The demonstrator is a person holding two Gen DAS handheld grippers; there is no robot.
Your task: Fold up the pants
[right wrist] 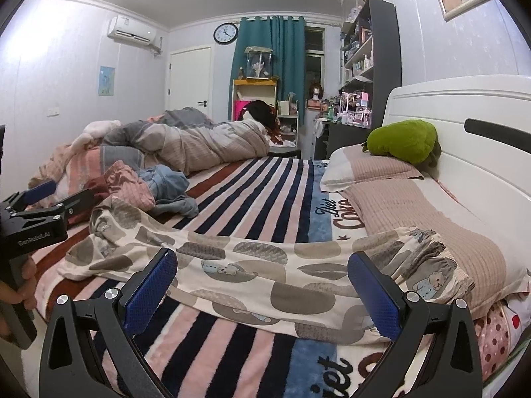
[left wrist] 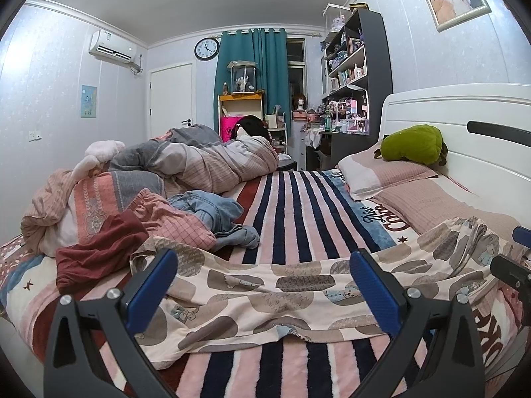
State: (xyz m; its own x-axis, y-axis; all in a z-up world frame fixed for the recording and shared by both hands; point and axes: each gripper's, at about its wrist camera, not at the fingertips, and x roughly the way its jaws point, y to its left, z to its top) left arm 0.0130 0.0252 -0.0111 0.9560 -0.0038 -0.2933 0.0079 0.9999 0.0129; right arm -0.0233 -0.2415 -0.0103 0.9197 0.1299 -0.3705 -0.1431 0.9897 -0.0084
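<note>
**Two grippers wide open over the patterned pants**

Both sets of blue-padded jaws stand well apart, gripping nothing. The left gripper and the right gripper hang just above the pants, which lie stretched sideways across the striped blanket near the bed's front edge.

Look at that fabric: cream cloth printed with big grey-brown ovals and small cartoon bears, rumpled along its length, with soft ridges and a dip at the near hem. The gathered elastic waistband sits at the headboard end, bunched up against the long pink pillow.

The left wrist view shows the leg end crumpled beside a dark red garment, with a pink checked piece and blue jeans piled just behind. It also catches the right gripper's black body at the right edge.

The right wrist view shows more of the waistband and the polka-dot sheet at the bed's corner. At its left edge, a hand grips the other tool's handle. A green plush rests on the far pillow by the white headboard.
</note>
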